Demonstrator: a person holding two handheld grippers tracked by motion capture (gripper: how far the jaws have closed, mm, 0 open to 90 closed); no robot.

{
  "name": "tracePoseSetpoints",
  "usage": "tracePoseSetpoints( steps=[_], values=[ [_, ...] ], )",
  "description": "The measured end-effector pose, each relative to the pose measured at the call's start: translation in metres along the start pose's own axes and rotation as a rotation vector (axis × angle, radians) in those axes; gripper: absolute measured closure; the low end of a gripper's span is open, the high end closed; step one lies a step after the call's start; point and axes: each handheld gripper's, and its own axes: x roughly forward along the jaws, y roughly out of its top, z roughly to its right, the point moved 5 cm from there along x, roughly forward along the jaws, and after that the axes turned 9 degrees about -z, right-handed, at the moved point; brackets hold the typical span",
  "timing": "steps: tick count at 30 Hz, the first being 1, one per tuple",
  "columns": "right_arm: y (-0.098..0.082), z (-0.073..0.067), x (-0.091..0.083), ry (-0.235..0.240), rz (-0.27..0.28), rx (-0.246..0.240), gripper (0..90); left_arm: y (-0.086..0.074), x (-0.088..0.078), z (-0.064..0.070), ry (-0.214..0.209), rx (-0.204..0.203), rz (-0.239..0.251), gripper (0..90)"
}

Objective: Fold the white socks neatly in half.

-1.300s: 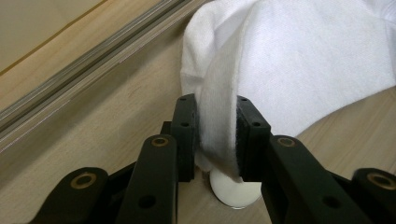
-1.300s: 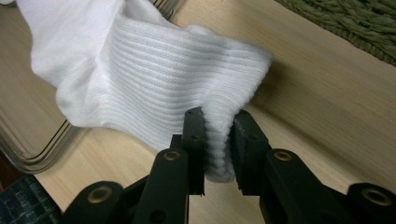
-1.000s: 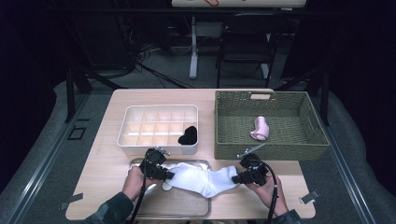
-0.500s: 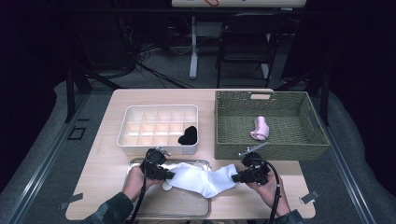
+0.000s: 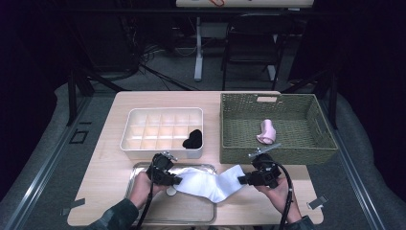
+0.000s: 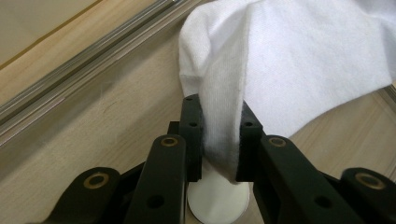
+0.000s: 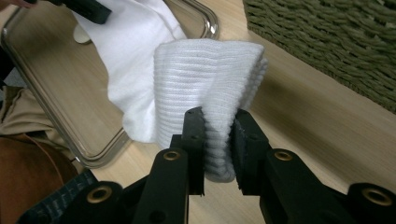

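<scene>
A white sock (image 5: 210, 183) hangs stretched between my two grippers just above the front of the table. My left gripper (image 5: 173, 179) is shut on its toe end (image 6: 219, 116), over the metal tray (image 5: 158, 216); its jaws have just been closing on the cloth. My right gripper (image 5: 243, 180) is shut on the ribbed cuff (image 7: 210, 112), over the bare table to the right of the tray. Beneath the left jaws a white round object (image 6: 215, 201) lies on the tray.
A white divided box (image 5: 143, 130) holds a black sock (image 5: 194, 138) in its front right compartment. A green woven basket (image 5: 316, 146) at the right holds a pink sock (image 5: 266, 132). Both stand just behind my grippers.
The sock stays stretched between both grippers. Neither hand has shifted noticeably.
</scene>
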Motion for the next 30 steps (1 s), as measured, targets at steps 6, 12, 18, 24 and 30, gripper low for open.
tracePoseSetpoints(
  steps=[6, 12, 18, 24, 30],
  values=[
    [0.005, -0.006, -0.007, 0.019, 0.032, -0.018, 77.4, 0.001, 0.001, 0.003, -0.005, -0.003, 0.007, 78.7],
    [0.010, -0.013, -0.011, 0.029, 0.048, -0.032, 77.7, 0.003, 0.003, 0.008, 0.005, -0.003, 0.011, 79.5],
    [0.018, -0.021, -0.015, 0.051, 0.074, -0.044, 80.0, 0.004, 0.003, 0.012, -0.001, 0.002, 0.010, 79.5],
    [0.022, -0.021, -0.003, 0.041, 0.028, -0.051, 80.7, 0.004, 0.004, 0.013, 0.002, 0.005, 0.002, 79.5],
    [0.026, -0.025, -0.003, 0.055, 0.035, -0.063, 81.9, 0.006, 0.005, 0.015, 0.007, 0.012, 0.003, 79.8]
  ],
)
